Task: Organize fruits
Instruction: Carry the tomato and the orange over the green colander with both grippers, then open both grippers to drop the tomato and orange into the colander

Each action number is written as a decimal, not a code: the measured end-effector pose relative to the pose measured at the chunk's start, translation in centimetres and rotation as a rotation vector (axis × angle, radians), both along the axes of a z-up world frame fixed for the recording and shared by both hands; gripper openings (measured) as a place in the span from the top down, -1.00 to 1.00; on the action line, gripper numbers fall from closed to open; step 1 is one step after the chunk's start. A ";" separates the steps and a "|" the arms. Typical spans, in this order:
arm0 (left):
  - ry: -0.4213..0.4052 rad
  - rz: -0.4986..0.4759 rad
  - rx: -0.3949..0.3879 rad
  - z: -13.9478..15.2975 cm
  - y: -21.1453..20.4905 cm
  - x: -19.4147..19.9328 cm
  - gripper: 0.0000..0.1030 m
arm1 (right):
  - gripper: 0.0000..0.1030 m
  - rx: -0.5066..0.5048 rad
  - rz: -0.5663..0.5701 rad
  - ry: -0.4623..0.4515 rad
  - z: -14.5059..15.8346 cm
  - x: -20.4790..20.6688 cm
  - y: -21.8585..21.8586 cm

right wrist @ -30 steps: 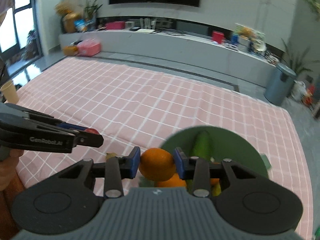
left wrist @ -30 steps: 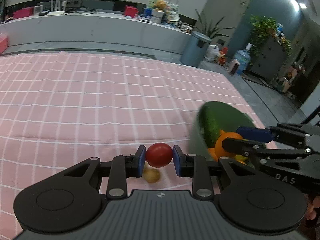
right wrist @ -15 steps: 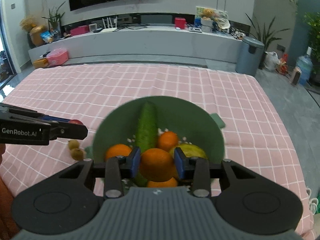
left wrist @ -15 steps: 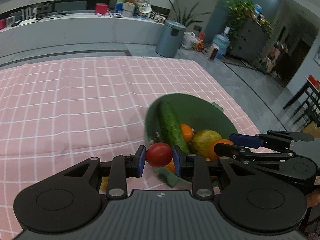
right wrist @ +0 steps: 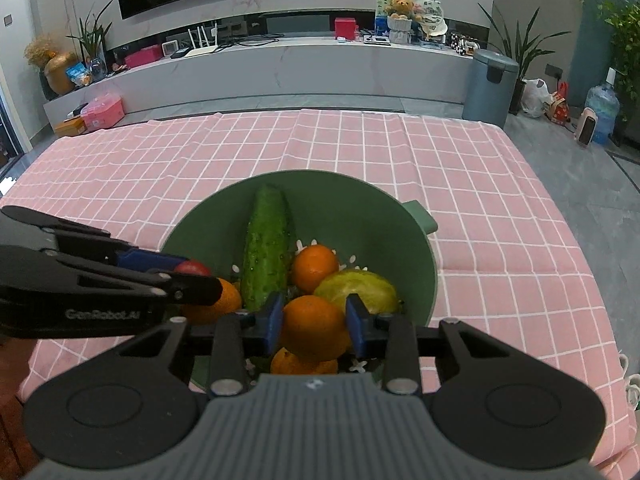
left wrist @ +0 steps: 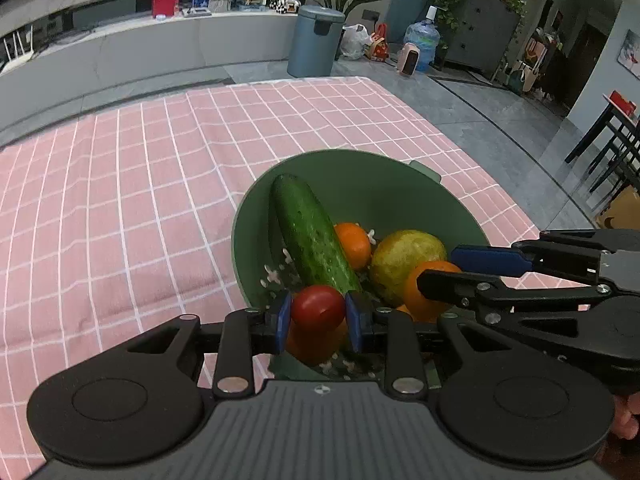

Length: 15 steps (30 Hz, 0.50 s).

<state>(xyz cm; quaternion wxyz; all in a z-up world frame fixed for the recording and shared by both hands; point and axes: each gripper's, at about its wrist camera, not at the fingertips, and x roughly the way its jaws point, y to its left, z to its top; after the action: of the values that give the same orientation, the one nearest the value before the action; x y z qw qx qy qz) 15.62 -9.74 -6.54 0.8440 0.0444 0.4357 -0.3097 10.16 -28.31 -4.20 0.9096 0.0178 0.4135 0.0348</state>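
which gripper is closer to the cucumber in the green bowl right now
Left. The left gripper, clamping a tomato, sits against the cucumber's near end; the right gripper holds an orange just beside it.

1. You bring the left gripper (left wrist: 318, 316), clamped on the tomato (left wrist: 317, 308), from above the cloth (left wrist: 140, 200) to over the bowl's (left wrist: 400, 184) near rim.
2. You carry the right gripper (right wrist: 314, 324) and its orange (right wrist: 314, 330) forward over the fruit pile; its jaws are closing on it.
3. Both wrists roll level.
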 end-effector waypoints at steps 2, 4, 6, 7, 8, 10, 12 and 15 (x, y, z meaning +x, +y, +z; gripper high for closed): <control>0.001 -0.001 0.002 0.1 -0.1 0.2 0.37 | 0.41 0.004 -0.003 0.000 -0.1 0.1 0.0; 0.005 -0.001 -0.001 0.1 -0.1 0.4 0.36 | 0.41 0.007 -0.005 -0.001 0.0 0.0 -0.1; 0.016 -0.001 -0.009 0.2 0.1 0.5 0.35 | 0.41 0.011 -0.007 -0.001 -0.1 0.0 -0.2; 0.015 -0.002 -0.010 0.2 0.1 0.5 0.35 | 0.41 0.012 -0.007 -0.001 0.0 -0.1 -0.2; 0.007 -0.002 -0.009 0.2 0.2 0.4 0.35 | 0.41 0.013 -0.008 -0.001 0.0 -0.1 -0.2; -0.011 -0.001 -0.007 0.4 0.2 0.2 0.26 | 0.41 0.014 -0.008 -0.002 0.0 -0.2 -0.3; -0.021 0.008 -0.019 0.8 0.4 0.1 0.04 | 0.41 0.014 -0.008 -0.002 0.0 -0.2 -0.3; -0.026 0.043 -0.059 1.5 1.6 0.1 0.04 | 0.41 0.018 -0.009 -0.001 0.0 -0.2 -0.4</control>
<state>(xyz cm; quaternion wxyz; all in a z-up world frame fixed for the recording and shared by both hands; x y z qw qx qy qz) 15.71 -8.11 -5.01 0.8571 0.0139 0.4160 -0.3035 9.97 -28.66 -4.19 0.9097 0.0279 0.4128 0.0342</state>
